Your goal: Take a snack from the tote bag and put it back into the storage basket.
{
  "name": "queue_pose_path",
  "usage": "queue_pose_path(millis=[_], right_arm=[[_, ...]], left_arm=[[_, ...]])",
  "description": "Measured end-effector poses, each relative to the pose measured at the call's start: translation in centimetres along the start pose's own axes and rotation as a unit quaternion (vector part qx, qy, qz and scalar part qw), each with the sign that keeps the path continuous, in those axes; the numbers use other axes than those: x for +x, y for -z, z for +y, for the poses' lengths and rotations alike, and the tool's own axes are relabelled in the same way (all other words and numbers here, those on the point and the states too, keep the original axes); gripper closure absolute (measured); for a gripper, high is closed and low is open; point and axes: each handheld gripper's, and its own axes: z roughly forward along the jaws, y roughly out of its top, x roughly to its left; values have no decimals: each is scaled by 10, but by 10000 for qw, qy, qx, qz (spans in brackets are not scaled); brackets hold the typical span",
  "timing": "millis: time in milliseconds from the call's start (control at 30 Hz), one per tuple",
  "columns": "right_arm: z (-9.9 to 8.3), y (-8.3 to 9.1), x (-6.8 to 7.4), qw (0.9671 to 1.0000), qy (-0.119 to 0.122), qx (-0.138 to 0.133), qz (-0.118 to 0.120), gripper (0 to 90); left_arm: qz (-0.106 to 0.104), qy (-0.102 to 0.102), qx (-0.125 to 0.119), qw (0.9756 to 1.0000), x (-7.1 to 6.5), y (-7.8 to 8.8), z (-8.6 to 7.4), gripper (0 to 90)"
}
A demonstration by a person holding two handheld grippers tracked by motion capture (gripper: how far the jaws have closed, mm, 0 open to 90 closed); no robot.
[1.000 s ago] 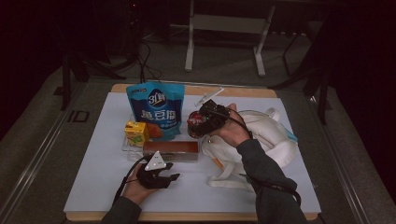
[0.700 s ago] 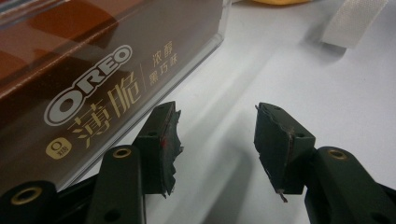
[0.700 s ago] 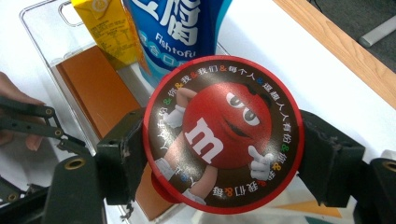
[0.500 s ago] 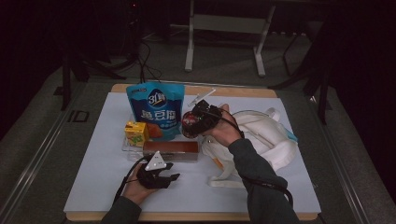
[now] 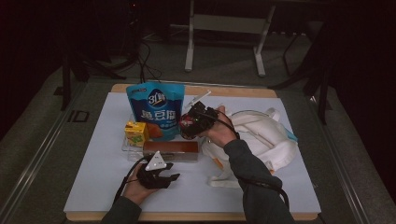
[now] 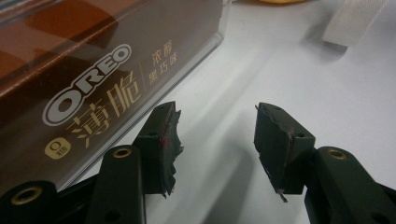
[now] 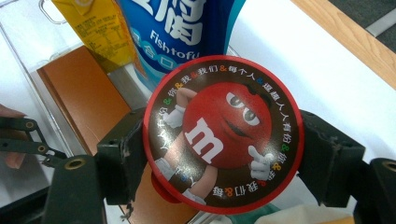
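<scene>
My right gripper point(image 7: 219, 149) is clamping its jaws on a round red M&M's candy tin point(image 7: 223, 134), holding it above the clear plastic tray point(image 7: 28, 51) near the blue fish-tofu pouch point(image 5: 156, 109). My left gripper point(image 6: 215, 140) is resting on the white tabletop point(image 6: 327, 93), jaws parted and holding nothing, just beside the brown Oreo box point(image 6: 93, 70).

**Where my things sit**

My snack bag point(image 5: 156, 109) stands at the back of the table point(image 5: 93, 186). The juice box point(image 5: 136, 133) is just left of it. The cookie box point(image 5: 170, 150) lies in front. My backpack point(image 5: 261, 140) lies to the right.
</scene>
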Motion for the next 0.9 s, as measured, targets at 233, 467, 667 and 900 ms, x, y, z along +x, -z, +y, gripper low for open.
queue_pose_path(millis=[233,467,667,900], right_arm=[[-1,-9,2,10000,-21,61,-6,253],[-3,-14,1,9999,-83,99,-22,254],[-4,-17,0,9998,-123,108,-62,254],[-5,-20,-1,9998,-167,127,-64,253]], left_arm=[[-7,3,0,10000,0,0,0,492],[-8,3,0,10000,0,0,0,492],[-14,-1,1,10000,0,0,0,492],[-18,-5,1,10000,0,0,0,492]])
